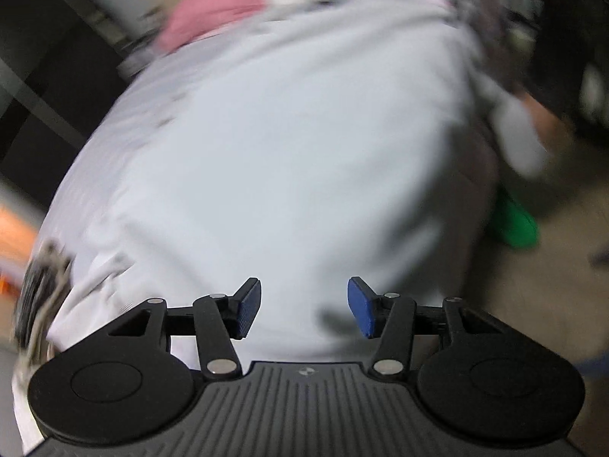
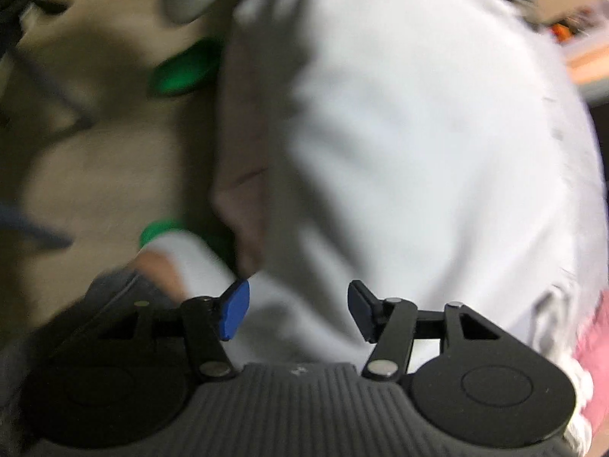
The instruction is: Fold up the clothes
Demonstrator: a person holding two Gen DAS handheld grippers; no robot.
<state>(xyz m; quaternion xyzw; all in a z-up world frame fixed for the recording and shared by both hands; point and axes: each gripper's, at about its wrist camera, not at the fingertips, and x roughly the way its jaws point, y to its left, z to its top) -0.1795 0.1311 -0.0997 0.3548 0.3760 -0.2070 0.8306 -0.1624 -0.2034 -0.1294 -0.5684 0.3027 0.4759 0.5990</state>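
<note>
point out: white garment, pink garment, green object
white garment (image 1: 274, 160): left wrist view, middle of the broad flat panel.
pink garment (image 1: 213, 11): left wrist view, blurred upper part beyond the white one.
green object (image 2: 182, 70): right wrist view, its centre, beside the white garment's edge; blurred.

A pale white garment (image 1: 289, 144), faintly blue-tinted, is seen across the centre of the left wrist view; in the right wrist view the same white cloth (image 2: 418, 133) is seen at centre and right. Pink fabric (image 1: 213, 11) is noted at upper left of the left view and at the lower right edge (image 2: 593, 358) of the right view. A black-and-white speckled pattern (image 1: 42, 297) is recorded at lower left. A bright green item (image 1: 515, 224) is seen at right, over a tan surface (image 1: 540, 297). Blue pads are seen on the black left gripper (image 1: 303, 306) and the black right gripper (image 2: 298, 310). Orange (image 1: 15, 236) is noted at the left edge; much is blurred.
</note>
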